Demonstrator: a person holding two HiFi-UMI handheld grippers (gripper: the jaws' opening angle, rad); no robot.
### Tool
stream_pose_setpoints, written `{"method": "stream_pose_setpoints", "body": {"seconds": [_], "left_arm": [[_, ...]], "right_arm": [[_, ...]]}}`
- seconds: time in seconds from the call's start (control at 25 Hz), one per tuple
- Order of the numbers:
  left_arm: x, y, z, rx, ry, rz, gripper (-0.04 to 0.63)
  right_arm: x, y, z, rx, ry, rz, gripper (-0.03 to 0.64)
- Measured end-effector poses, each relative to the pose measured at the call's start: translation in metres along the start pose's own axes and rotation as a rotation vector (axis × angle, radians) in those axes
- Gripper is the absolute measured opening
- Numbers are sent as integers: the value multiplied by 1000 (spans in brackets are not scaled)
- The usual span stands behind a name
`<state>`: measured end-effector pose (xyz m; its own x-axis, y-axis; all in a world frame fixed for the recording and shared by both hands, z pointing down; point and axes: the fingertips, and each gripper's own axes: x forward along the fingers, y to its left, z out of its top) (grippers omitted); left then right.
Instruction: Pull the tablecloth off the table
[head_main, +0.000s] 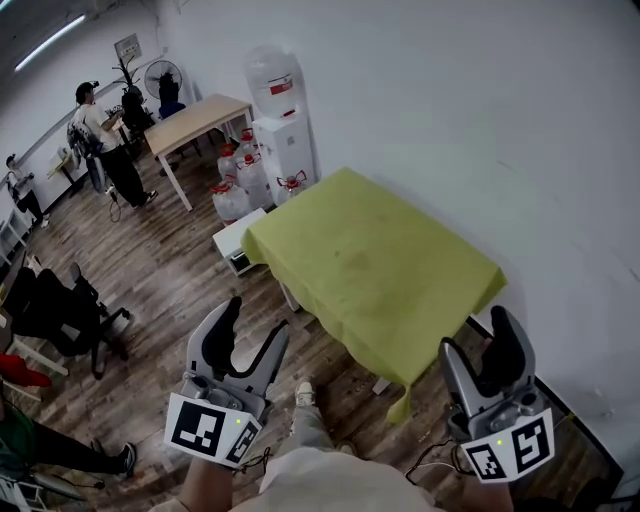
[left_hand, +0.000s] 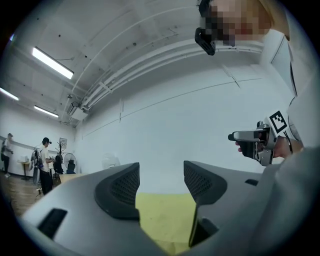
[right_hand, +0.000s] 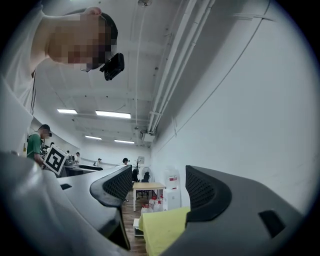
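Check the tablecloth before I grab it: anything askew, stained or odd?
Nothing serious. The tablecloth lies flat with nothing on it, apart from faint darker smudges near its middle. Its near corner hangs lower in a point, which looks like ordinary drape.

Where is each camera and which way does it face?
Head view: on the person's head, steeply down at the tablecloth; left gripper, right gripper show.
Left gripper view: on that gripper, facing tablecloth and wall; its open jaws, right gripper show.
Right gripper view: on that gripper, facing along the wall; its open jaws show.
Shared: all see the tablecloth.
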<state>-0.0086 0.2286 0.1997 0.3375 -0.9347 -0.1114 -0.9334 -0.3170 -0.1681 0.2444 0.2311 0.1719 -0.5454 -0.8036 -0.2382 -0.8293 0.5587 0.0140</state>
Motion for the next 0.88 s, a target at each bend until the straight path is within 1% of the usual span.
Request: {"method": "stream_pose_setpoints", "body": {"seconds": [0.08, 0.2, 0.32, 0.4, 0.48, 0.56, 0.6, 0.72, 0.88], "left_arm": [[9, 2, -7, 16, 9, -16, 277], [23, 5, -17, 22, 24, -48, 278], [40, 11, -23, 14, 18, -64, 278], [50, 16, -25, 23, 9, -75, 278], [64, 27, -31, 50, 14, -85, 278], [79, 44, -41, 82, 30, -85, 278], [87, 54, -44, 86, 32, -82, 278], [114, 82, -49, 63, 24, -85, 279], [151, 114, -76, 57, 72, -98, 301]], "right_arm": [[7, -1, -5, 8, -10, 7, 342], [16, -3, -3, 29, -57, 15, 345], [30, -8, -9, 15, -54, 8, 345], [41, -10, -17, 8, -38, -1, 345], [57, -14, -28, 5, -15, -18, 345], [74, -17, -45, 16, 18, -32, 348], [82, -19, -54, 23, 35, -34, 348], [110, -23, -80, 25, 89, -39, 358], [155, -33, -113, 28, 160, -55, 367]]}}
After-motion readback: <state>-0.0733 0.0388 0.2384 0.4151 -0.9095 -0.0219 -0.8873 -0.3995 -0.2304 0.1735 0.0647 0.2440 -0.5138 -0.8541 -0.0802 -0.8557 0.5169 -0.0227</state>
